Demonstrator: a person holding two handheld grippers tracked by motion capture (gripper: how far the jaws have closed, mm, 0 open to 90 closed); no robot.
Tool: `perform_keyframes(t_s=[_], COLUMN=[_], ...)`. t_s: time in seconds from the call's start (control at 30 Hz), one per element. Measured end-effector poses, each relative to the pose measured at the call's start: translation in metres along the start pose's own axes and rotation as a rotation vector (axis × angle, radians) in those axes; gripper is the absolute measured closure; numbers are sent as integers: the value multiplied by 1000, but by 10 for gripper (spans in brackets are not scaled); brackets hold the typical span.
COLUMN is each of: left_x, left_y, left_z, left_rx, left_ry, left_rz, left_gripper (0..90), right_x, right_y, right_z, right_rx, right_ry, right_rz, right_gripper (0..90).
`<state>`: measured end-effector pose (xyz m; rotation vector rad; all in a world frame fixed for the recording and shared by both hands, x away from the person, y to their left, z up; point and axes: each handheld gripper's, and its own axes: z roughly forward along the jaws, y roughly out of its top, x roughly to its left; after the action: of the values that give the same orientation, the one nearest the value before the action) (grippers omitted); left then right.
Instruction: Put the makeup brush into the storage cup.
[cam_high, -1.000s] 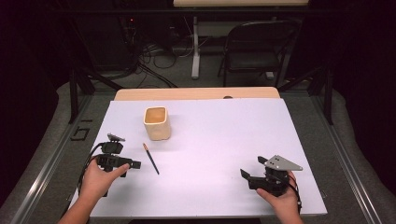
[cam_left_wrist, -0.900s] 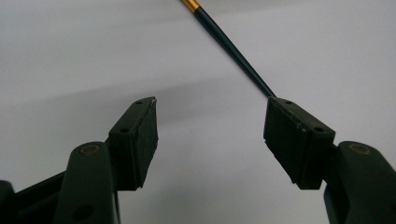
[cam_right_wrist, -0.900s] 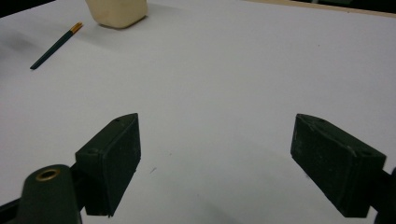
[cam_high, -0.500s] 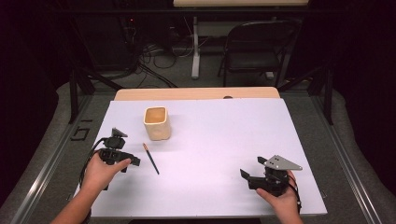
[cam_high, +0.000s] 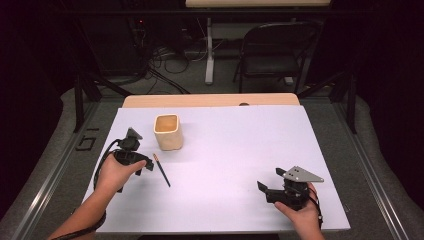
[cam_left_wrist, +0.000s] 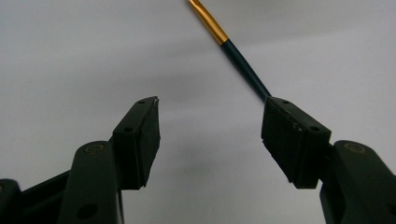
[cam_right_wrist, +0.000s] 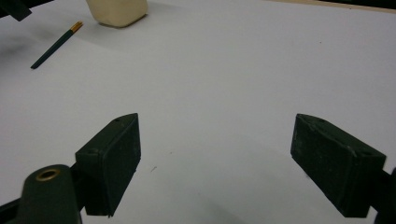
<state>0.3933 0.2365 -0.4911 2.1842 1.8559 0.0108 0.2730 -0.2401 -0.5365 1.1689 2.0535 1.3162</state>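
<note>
While my left gripper (cam_high: 145, 164) hangs over the left part of the table (cam_high: 240, 150), I see its jaws spread wide, with nothing between them. Through the left gripper view the pencil (cam_left_wrist: 233, 51) runs from the top of the picture down to the right-hand jaw, and its dark shaft disappears behind that jaw's tip; I cannot tell whether the two touch. Its gold band sits at the far end. From the high view the pencil (cam_high: 162, 170) lies flat on the white surface just to the right of my left gripper, slanting from far-left to near-right. A little farther away and slightly right of it stands the cream cup (cam_high: 167, 132), upright with its mouth open to the camera, apart from the pencil. The middle of the table is plain white sheet. Over on the near right, my right gripper (cam_high: 267, 187) rests low in the hand, well apart from the pencil and the cup. Its jaws are also spread wide and hold nothing. Through the right gripper view both the pencil (cam_right_wrist: 56, 45) and the cup (cam_right_wrist: 119, 11) sit far off at the upper left.
</note>
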Motion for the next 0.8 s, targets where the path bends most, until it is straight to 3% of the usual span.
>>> perform_keyframes(t_s=[0.2, 0.6, 0.8], left_x=[2, 4, 3], left_y=[10, 28, 31], left_z=[0, 3, 7], left_rx=[-2, 12, 24], left_ry=[0, 12, 13], left_rz=[-25, -88, -96], left_gripper=[378, 391, 400], right_x=[0, 0, 0], right_y=[0, 0, 0], right_z=[-1, 0, 0], right_rx=[19, 7, 6], right_ry=[5, 4, 5], right_rz=[1, 3, 3], right_gripper=[157, 157, 157])
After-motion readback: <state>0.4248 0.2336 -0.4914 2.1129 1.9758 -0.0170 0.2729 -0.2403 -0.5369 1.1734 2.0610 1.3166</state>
